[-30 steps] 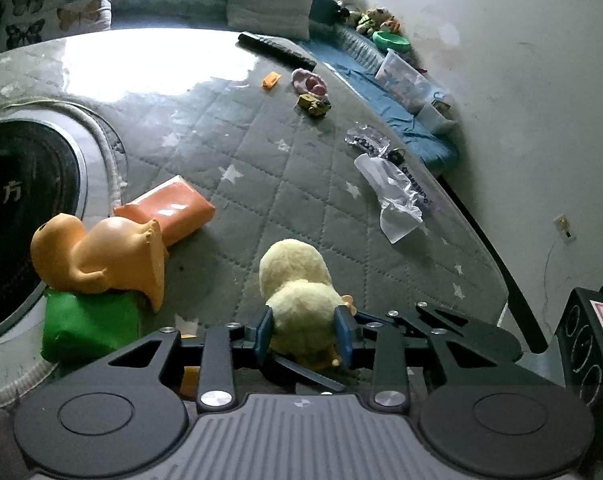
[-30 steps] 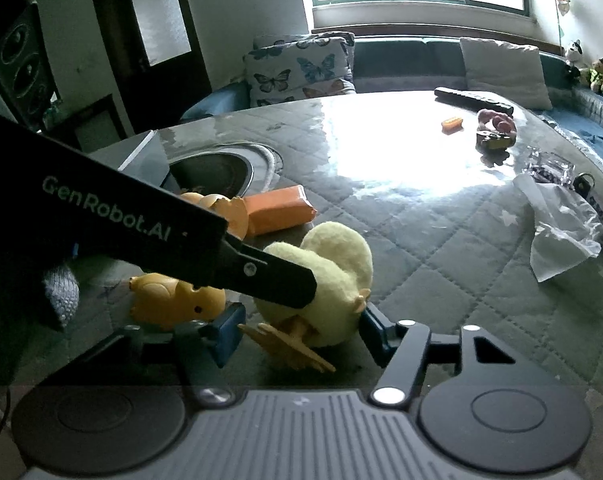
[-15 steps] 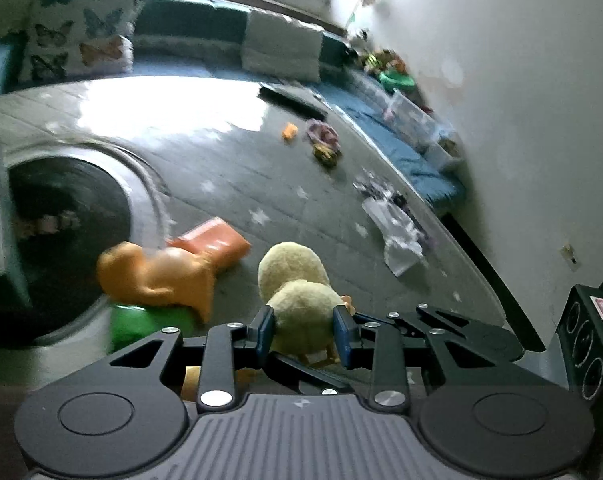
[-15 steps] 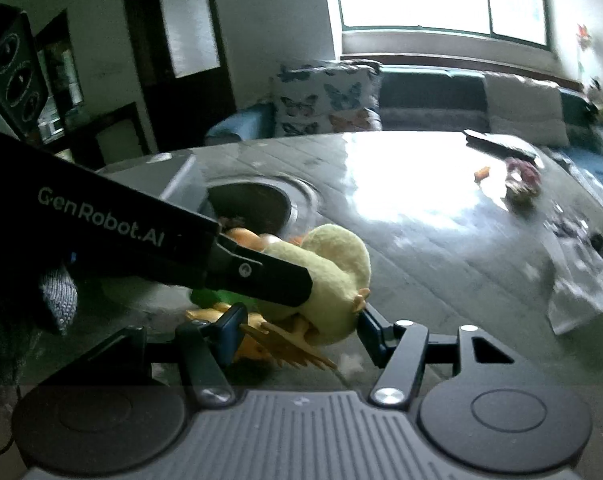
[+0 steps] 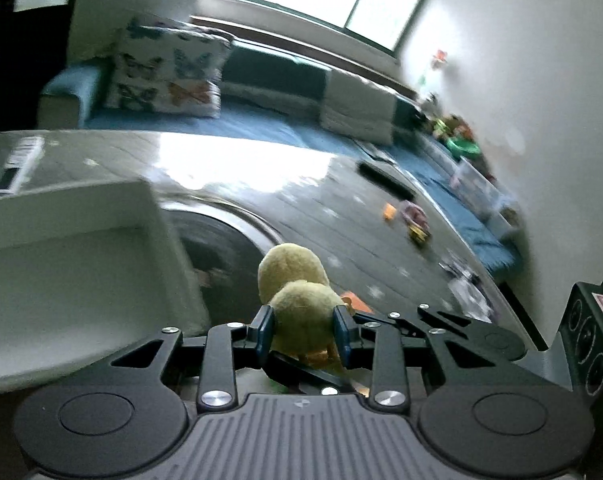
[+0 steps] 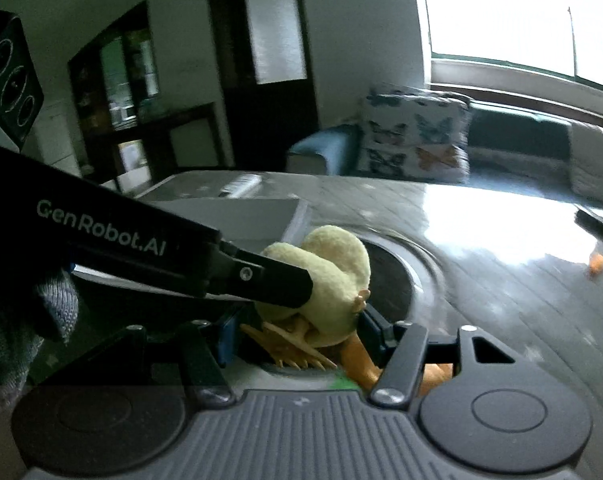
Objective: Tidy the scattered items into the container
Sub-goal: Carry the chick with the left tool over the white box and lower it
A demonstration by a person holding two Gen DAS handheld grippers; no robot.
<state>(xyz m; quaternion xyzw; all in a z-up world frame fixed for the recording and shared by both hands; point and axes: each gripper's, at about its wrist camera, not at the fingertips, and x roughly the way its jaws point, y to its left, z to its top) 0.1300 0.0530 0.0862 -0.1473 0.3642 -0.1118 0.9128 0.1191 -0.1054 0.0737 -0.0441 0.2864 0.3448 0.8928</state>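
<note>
While the left hand-held gripper (image 5: 304,330) clamps the plush duck (image 5: 297,300), white container (image 5: 61,264) left, right hand-held gripper (image 6: 297,338) wide.

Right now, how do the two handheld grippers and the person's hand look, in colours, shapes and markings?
Both grippers are black, with linkage arms joined by silver screws, blue finger pads, two round discs and a grey ribbed centre plate. The left gripper carries white "GenRobot.AI" lettering along its side, readable in the right wrist view. The right gripper has the same build. The hand wears a grey knitted glove.
</note>
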